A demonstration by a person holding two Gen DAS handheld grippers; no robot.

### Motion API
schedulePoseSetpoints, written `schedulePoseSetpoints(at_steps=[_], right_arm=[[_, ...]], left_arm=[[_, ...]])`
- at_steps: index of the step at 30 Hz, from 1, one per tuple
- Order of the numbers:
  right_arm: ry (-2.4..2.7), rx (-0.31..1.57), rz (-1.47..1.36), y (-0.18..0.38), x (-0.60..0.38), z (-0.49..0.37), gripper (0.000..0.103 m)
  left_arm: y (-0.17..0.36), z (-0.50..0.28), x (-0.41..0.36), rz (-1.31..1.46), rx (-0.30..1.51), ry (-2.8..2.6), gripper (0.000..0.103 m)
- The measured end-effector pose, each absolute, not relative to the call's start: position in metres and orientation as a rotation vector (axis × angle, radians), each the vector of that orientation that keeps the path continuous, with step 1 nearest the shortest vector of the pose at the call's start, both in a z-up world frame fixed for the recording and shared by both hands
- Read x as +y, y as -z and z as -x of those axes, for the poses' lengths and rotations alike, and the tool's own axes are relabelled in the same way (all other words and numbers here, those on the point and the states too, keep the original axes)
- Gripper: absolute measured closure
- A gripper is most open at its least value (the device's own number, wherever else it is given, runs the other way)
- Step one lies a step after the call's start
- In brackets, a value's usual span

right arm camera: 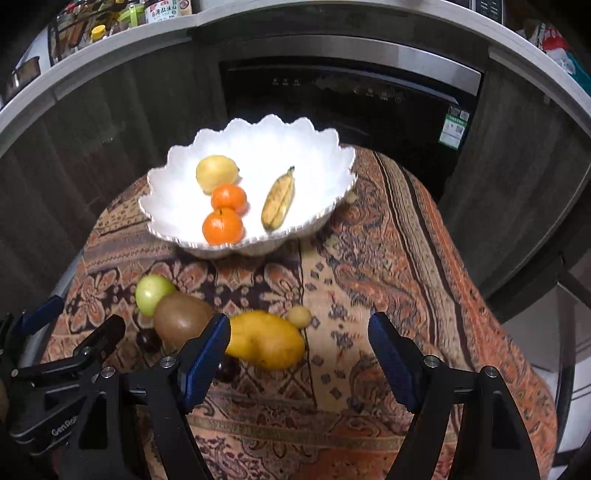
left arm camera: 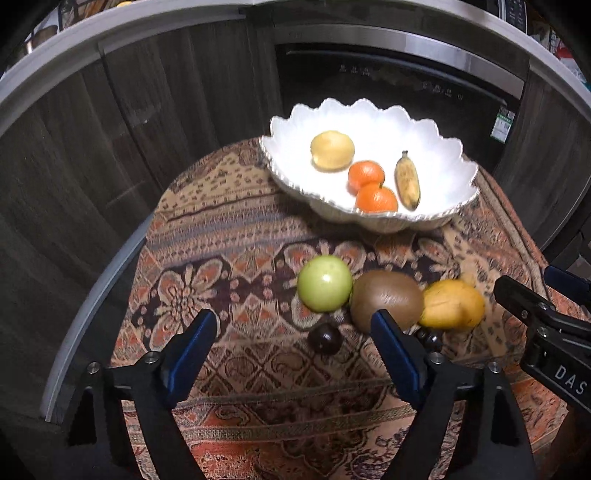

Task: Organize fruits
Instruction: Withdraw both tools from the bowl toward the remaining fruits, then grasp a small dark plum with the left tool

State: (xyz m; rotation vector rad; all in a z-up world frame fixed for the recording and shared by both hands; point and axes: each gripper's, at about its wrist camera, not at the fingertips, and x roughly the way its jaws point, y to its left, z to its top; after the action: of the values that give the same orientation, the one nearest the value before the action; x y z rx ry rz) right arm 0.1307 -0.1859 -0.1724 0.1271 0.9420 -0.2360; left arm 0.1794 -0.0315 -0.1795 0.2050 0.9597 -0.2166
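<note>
A white scalloped bowl [left arm camera: 436, 140] [right arm camera: 317, 147] at the far end of the table holds a yellow round fruit [left arm camera: 332, 150], two oranges [left arm camera: 376, 199] and a small banana [left arm camera: 407, 181]. On the cloth lie a green apple [left arm camera: 324, 283] [right arm camera: 152, 291], a kiwi [left arm camera: 388, 298] [right arm camera: 181, 317], a yellow mango [left arm camera: 452, 304] [right arm camera: 266, 341], dark small fruits [left arm camera: 325, 339] [right arm camera: 147, 339] and a small yellow fruit [right arm camera: 300, 316]. My left gripper [left arm camera: 293, 328] is open and empty above the dark fruit. My right gripper [right arm camera: 299, 332] is open and empty beside the mango.
The table wears a patterned orange-brown cloth [left arm camera: 236, 229] [right arm camera: 388, 266]. Dark wooden cabinets and a black built-in appliance [left arm camera: 388, 85] stand behind it. A counter with jars [right arm camera: 162, 11] runs above. The right gripper's body [left arm camera: 546, 332] shows at the left view's right edge.
</note>
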Motion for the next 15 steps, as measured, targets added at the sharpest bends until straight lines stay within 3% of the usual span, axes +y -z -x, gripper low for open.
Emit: schedulePoseSetpoints(at_steps=[15], right_arm=[[0.24, 0.986, -0.13, 0.205, -0.178, -0.125, 0.025]], left_arm=[[0.218, -0.186, -0.036, -0.201, 1.004, 0.252, 0.038]])
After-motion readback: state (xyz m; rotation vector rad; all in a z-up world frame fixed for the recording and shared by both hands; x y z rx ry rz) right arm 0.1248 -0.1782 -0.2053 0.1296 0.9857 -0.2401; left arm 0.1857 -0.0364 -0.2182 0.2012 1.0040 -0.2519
